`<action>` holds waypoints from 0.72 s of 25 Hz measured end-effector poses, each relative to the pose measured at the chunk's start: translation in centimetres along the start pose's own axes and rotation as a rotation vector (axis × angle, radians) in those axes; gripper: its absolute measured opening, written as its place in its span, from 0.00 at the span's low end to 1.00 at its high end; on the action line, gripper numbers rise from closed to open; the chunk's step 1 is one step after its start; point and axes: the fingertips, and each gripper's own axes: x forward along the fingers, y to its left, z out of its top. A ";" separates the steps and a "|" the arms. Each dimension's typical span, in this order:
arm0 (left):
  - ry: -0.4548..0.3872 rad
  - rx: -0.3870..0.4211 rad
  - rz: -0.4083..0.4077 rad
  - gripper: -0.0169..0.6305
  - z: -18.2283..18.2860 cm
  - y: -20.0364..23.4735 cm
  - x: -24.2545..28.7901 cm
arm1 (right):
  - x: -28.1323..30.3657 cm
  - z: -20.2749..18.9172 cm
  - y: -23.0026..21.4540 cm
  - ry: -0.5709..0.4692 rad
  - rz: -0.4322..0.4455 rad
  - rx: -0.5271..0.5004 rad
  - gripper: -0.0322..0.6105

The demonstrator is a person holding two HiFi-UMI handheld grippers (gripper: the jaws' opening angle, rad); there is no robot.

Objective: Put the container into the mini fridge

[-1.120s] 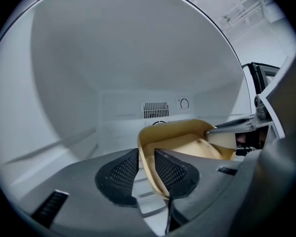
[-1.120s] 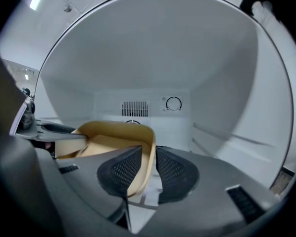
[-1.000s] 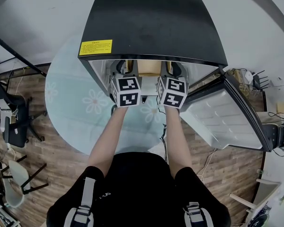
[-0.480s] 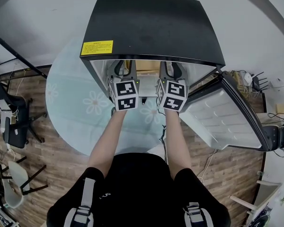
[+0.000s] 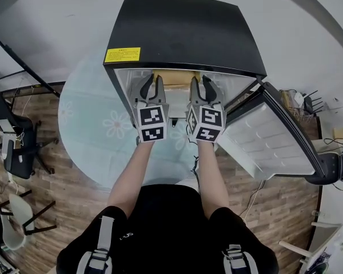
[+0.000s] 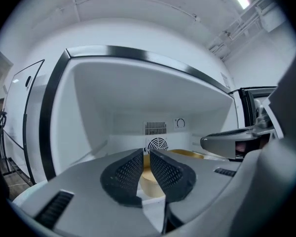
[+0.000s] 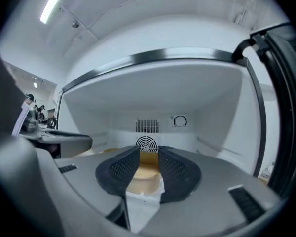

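The black mini fridge point(image 5: 183, 27) stands open on the round table. Inside it sits the tan round container point(image 5: 174, 77), on the white floor of the compartment and in front of the rear fan grille. Both grippers hover at the fridge mouth. My left gripper point(image 5: 151, 84) has its jaws closing to a narrow gap point(image 6: 147, 164) with nothing between them. My right gripper point(image 5: 201, 84) keeps a wider gap point(image 7: 149, 166), also closing and empty. The container point(image 7: 142, 174) stands apart beyond both sets of fingertips, and part of it is hidden by the jaws.
The fridge door point(image 5: 274, 144) swings out to the right, its shelved inner side facing up. The fridge stands on a pale glass table point(image 5: 91, 136) with flower prints. Chairs point(image 5: 11, 153) stand at the left and cables lie on the floor at the right.
Both grippers have drawn back out of the fridge toward me, leaving the container inside. The left jaws have narrowed.
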 end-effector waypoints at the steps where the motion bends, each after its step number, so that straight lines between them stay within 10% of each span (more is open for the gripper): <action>1: -0.007 -0.002 0.001 0.08 0.3 -0.2 -0.5 | -0.5 0.3 0.2 -0.007 0.006 0.000 0.24; 18: -0.122 -0.066 -0.093 0.03 1.9 -3.5 -10.7 | -10.5 1.2 4.0 -0.121 0.116 -0.034 0.06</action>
